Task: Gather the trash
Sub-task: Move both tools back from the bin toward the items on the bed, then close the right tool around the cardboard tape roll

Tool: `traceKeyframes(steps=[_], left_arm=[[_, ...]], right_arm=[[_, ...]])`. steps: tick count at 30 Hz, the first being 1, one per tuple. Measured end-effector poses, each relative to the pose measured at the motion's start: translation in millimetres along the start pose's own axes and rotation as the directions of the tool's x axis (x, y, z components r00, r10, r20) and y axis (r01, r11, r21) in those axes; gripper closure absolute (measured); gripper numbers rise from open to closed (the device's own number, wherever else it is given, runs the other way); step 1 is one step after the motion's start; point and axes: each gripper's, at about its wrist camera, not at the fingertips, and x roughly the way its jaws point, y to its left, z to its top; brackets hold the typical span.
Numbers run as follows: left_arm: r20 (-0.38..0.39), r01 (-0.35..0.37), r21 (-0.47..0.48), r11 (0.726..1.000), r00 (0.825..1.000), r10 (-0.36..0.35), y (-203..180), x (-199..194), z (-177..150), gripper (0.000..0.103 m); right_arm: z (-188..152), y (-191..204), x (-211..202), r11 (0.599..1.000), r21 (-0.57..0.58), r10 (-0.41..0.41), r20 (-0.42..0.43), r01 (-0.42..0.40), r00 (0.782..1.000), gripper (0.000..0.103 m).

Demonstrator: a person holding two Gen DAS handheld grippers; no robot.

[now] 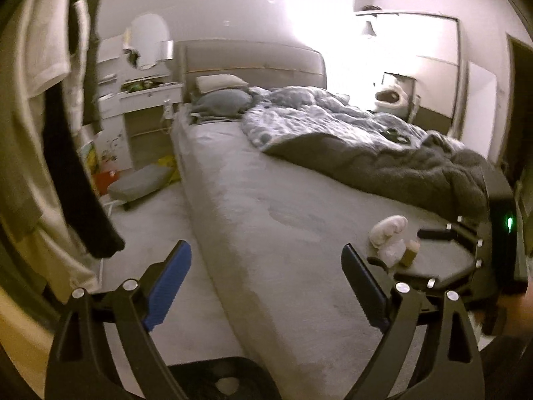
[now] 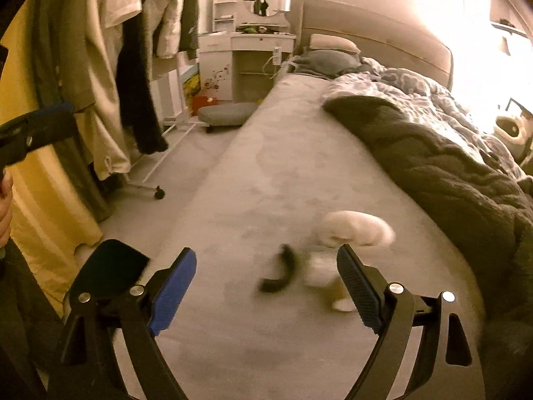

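Crumpled white tissue trash [image 2: 353, 228] lies on the grey bed sheet [image 2: 266, 173], with a small dark curved piece [image 2: 278, 275] and a brownish scrap [image 2: 338, 291] beside it. The view is blurred there. My right gripper [image 2: 266, 286] is open and empty, low over the sheet, with the trash just ahead between its fingers. In the left wrist view the same tissue [image 1: 388, 233] and brown scrap [image 1: 409, 253] lie right of my left gripper [image 1: 266, 276], which is open and empty over the bed's edge. The right gripper [image 1: 466, 253] shows beside the trash.
A rumpled grey duvet [image 2: 433, 153] covers the bed's right half. Pillows [image 1: 220, 100] lie at the headboard. A clothes rack with hanging garments [image 2: 110, 66] stands left on the floor. A white dresser with a mirror [image 2: 246, 43] and a grey cushion [image 2: 226, 113] stand beyond. A dark bin [image 1: 220, 380] sits below.
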Motion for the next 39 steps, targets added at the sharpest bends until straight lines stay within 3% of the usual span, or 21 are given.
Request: traceKeyframes(steps=[2, 6, 9, 12, 16, 21, 25, 32, 39], left_arm=[[-0.010, -0.003, 0.024, 1.000, 1.000, 0.004, -5, 8, -1, 0.010], [-0.057, 0.032, -0.024, 0.999, 0.998, -0.034, -10, 32, 0, 0.010], [-0.069, 0.043, 0.014, 0.999, 0.997, -0.042, -24, 47, 1, 0.009], [-0.078, 0.094, -0.002, 0.996, 0.992, -0.094, -32, 62, 1, 0.009], [-0.107, 0.133, 0.017, 0.991, 0.986, -0.130, -46, 83, 2, 0.009], [-0.135, 0.164, 0.119, 0.979, 0.980, -0.148, -69, 102, -6, 0.009], [-0.168, 0.217, 0.138, 0.966, 0.967, -0.193, -84, 111, -15, 0.009], [-0.248, 0.238, 0.139, 0.961, 0.948, -0.199, -101, 133, -31, 0.011], [-0.283, 0.271, 0.081, 0.959, 0.929, -0.238, -110, 143, -35, 0.014]], right_arm=[[-2, -15, -2, 1.000, 0.012, -0.005, 0.004, 0.005, 1.000, 0.016], [-4, -38, -3, 1.000, 0.012, -0.012, -0.004, 0.013, 1.000, 0.016], [-7, -54, 0, 1.000, 0.011, -0.015, -0.017, 0.016, 1.000, 0.016], [-15, -67, 8, 0.999, 0.037, 0.001, -0.043, 0.001, 0.999, 0.016], [-26, -72, 20, 0.998, 0.049, 0.030, -0.084, -0.026, 0.996, 0.032], [-29, -72, 31, 0.997, 0.052, 0.059, -0.099, -0.054, 0.993, 0.033], [-33, -76, 40, 0.997, 0.053, 0.053, -0.119, -0.047, 0.992, 0.038], [-34, -82, 39, 0.996, 0.074, 0.056, -0.117, -0.048, 0.991, 0.049], [-35, -88, 35, 0.994, 0.092, 0.073, -0.107, -0.063, 0.992, 0.058]])
